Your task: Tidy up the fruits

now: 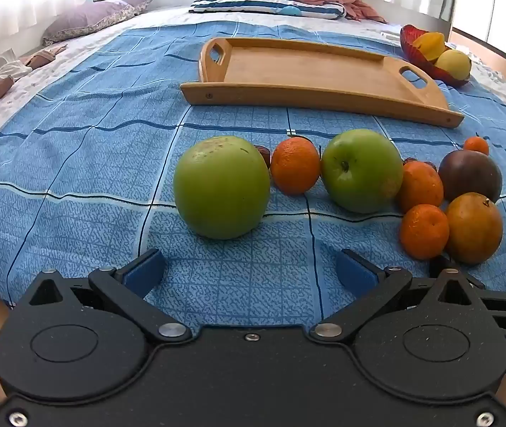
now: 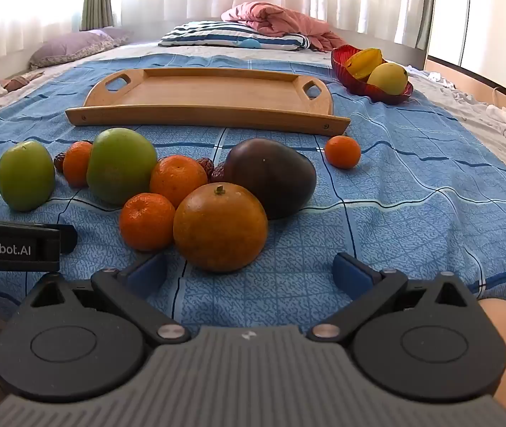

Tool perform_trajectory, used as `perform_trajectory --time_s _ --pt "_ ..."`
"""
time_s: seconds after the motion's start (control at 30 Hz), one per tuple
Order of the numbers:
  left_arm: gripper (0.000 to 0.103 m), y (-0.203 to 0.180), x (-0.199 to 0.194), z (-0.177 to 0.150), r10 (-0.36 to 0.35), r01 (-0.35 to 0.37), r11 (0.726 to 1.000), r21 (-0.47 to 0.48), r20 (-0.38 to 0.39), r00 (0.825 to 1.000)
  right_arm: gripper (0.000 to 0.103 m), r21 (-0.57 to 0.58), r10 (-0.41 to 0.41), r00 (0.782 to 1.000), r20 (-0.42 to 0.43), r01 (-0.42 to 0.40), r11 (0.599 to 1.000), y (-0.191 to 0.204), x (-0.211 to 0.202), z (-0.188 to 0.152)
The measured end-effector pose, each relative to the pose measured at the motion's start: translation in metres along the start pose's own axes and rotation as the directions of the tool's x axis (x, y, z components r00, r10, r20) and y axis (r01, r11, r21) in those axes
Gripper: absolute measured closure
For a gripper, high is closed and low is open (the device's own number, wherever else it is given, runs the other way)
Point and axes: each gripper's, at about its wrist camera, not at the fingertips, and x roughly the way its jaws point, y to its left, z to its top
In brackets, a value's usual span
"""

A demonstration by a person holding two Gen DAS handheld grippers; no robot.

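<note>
Fruit lies in a row on a blue checked bedcover. In the left wrist view a green apple (image 1: 221, 188) sits just ahead of my open left gripper (image 1: 249, 272), nothing between its blue fingers. Beyond it lie a tangerine (image 1: 295, 165) and a second green apple (image 1: 361, 170). In the right wrist view a big orange (image 2: 220, 227) rests just ahead of my open, empty right gripper (image 2: 249, 274). Around it are small tangerines (image 2: 147, 222), a dark purple mango (image 2: 270, 178) and a lone tangerine (image 2: 342, 152). An empty wooden tray (image 2: 214, 94) lies behind the fruit.
A red glass bowl (image 2: 361, 87) with a yellow starfruit and a yellow fruit stands right of the tray. Pillows (image 2: 231, 37) and a pink blanket lie at the far end of the bed. The left gripper's body (image 2: 14, 245) shows at the left edge of the right wrist view.
</note>
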Motion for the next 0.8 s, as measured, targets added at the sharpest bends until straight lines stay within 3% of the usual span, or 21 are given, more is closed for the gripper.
perform_trajectory --time_s 0.8 --pt "0.000 -0.0023 -0.0006 0.0005 0.012 -0.012 1.000 0.013 -0.007 1.000 0.000 -0.011 -0.010 1.000 -0.008 0.010 1.000 0.0015 0.0000 0.0001"
